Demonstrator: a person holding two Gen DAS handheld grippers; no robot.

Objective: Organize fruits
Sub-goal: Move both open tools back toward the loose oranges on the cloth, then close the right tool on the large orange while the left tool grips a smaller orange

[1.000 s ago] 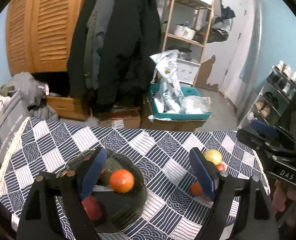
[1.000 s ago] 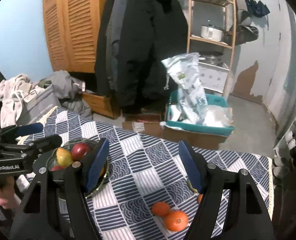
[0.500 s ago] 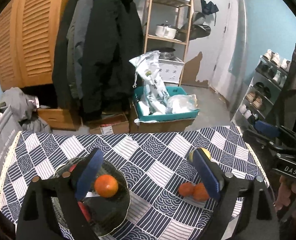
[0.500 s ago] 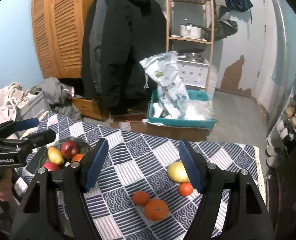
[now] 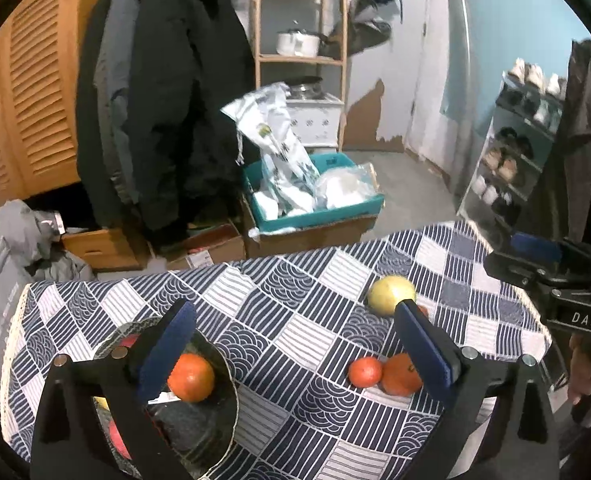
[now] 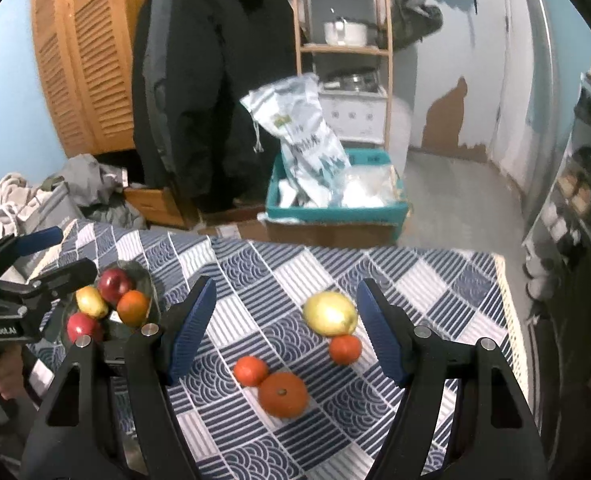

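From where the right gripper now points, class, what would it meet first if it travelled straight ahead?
Probably the yellow fruit on the tablecloth, which lies between the open fingers of the right gripper; depth is unclear, so the small orange beside it might come first.

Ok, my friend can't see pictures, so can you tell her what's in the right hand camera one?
The open right gripper hovers over a blue patterned tablecloth where a yellow fruit and three oranges lie loose. At the left, a dark plate holds two red apples, a yellow fruit and an orange, beside the left gripper.
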